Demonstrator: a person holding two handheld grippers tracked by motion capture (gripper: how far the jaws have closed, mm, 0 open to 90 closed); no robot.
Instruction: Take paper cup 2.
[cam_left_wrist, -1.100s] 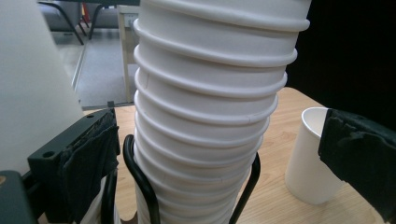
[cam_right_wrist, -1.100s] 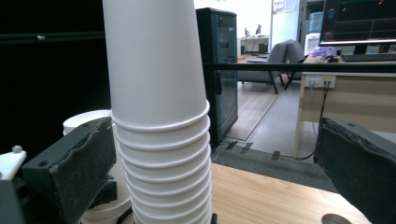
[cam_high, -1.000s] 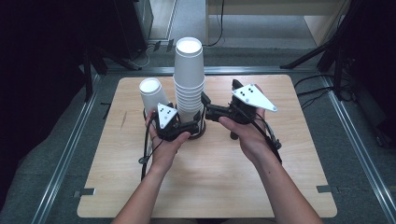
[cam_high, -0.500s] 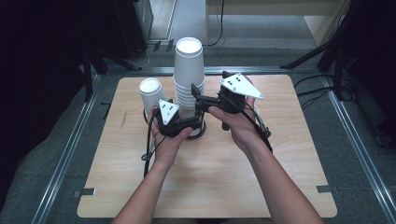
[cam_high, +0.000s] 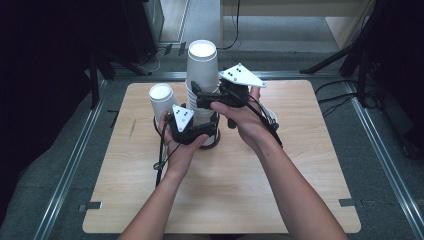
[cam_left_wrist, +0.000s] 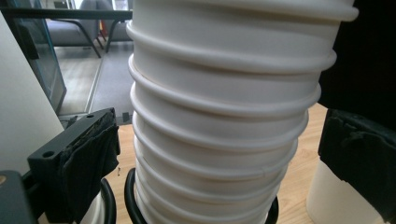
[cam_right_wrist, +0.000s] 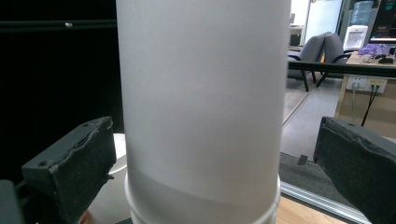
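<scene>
A tall stack of upturned white paper cups (cam_high: 201, 75) stands at the middle of the wooden table (cam_high: 225, 195). My left gripper (cam_high: 206, 129) is open around the stack's lower part; in the left gripper view the ribbed rims (cam_left_wrist: 219, 140) sit between its jaws with a small gap on each side. My right gripper (cam_high: 200, 98) is higher up, open around the smooth top cup (cam_right_wrist: 201, 102), with its left pad (cam_right_wrist: 74, 163) nearly touching the wall and the right pad farther off. A single upturned cup (cam_high: 161, 99) stands left of the stack.
A black ring (cam_high: 214, 145) lies around the stack's foot. Another white cup (cam_left_wrist: 336, 200) sits close on the stack's right side, behind my right hand. Cables trail from both grippers. Metal rails (cam_high: 75, 165) run along the table's sides.
My right gripper has risen from the stack's base level to the top cup and moved in around it. The left gripper has stayed at the stack's lower part.
</scene>
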